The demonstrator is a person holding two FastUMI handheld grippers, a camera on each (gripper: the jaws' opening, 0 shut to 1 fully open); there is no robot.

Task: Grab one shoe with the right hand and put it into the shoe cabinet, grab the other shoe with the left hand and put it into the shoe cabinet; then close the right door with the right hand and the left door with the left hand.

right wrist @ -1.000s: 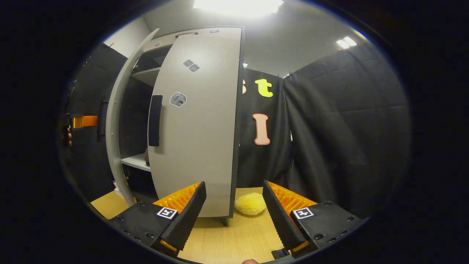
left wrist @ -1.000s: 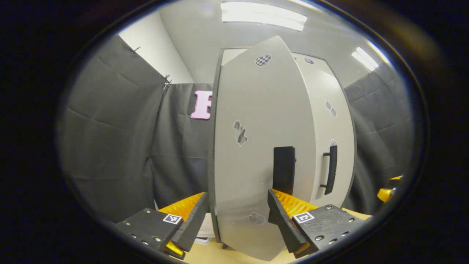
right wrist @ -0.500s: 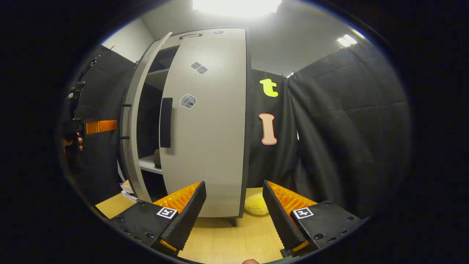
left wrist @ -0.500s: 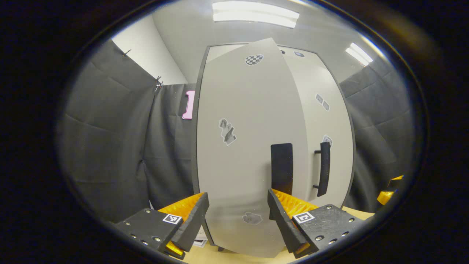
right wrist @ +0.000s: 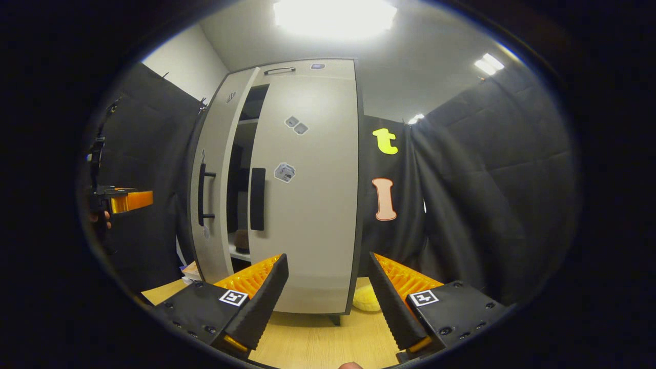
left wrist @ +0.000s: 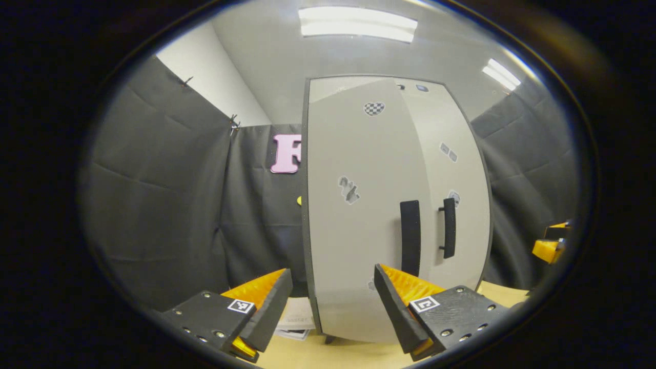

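Shoe cabinet (right wrist: 302, 195) closing is the step in hand. Nearest to you, the left tool (left wrist: 330, 302) has its fingers apart and grips nothing, and the right tool (right wrist: 325, 297) is likewise spread and empty above the wooden surface (right wrist: 328, 343). Beyond the tools, the right door (right wrist: 307, 205) sits flush with the frame. The left door (right wrist: 212, 189) stands slightly ajar, leaving a narrow dark gap in which a shelf (right wrist: 238, 252) carries a brown item, probably a shoe (right wrist: 241, 240), though you cannot tell for certain. In the right gripper view your left tool hovers well to the side of the left door, not touching it. Judged from this, the remaining move is to press the left door shut with the left tool. Apply the push near the door handle (right wrist: 201, 195). A yellow plush object (right wrist: 366, 302) lies behind the cabinet foot.
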